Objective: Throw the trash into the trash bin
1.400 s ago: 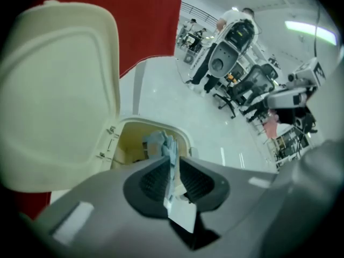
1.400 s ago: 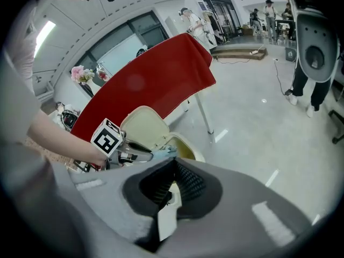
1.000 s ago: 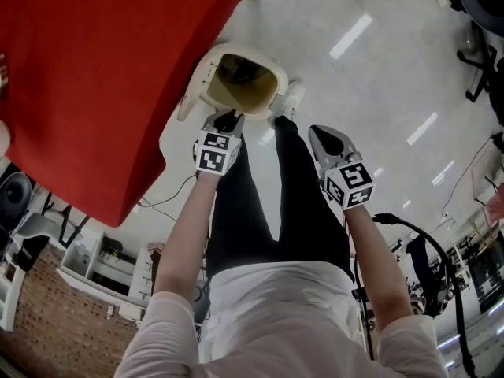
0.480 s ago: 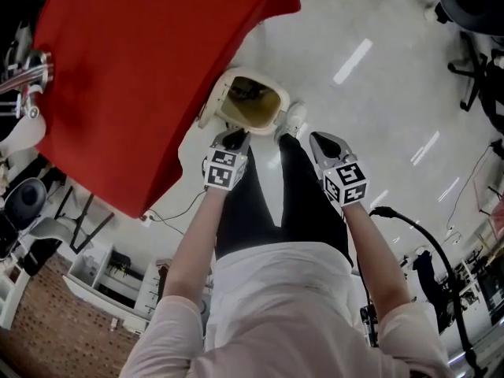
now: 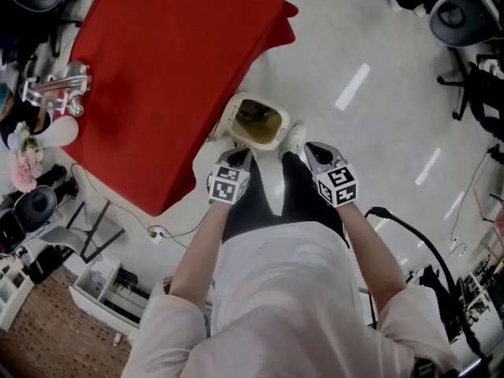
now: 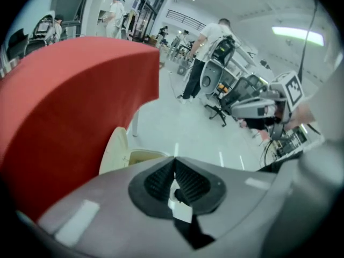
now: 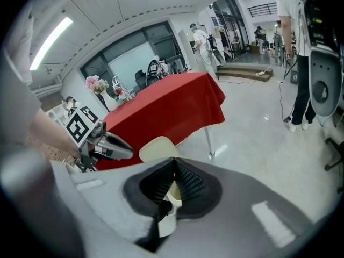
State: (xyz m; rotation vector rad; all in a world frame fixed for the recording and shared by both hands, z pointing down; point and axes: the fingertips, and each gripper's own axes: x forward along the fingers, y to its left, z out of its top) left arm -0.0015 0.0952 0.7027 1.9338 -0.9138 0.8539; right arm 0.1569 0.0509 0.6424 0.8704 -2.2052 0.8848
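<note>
A cream trash bin [image 5: 272,138] stands open on the floor beside the red-draped table, with something dark inside that I cannot make out. My left gripper [image 5: 238,158] hangs above its near rim. Its jaws have just been closing and now meet with nothing between them [image 6: 174,163]. My right gripper [image 5: 314,151] hovers to the bin's right, above a white shoe [image 5: 295,137]. It is also shut and empty [image 7: 174,163]. The bin's lid [image 6: 114,150] peeks over the left gripper's body, and it shows again in the right gripper view [image 7: 157,146].
The table with the red cloth [image 5: 165,69] fills the upper left and carries a metal fixture [image 5: 55,85] and a flower vase [image 5: 31,152]. Office chairs [image 5: 465,14] stand at the upper right. A cable [image 5: 169,231] lies on the pale floor. People stand far off [image 6: 207,52].
Both grippers have lifted away from the bin, which now looks smaller and farther below. More of the red table and the floor has come into sight.
</note>
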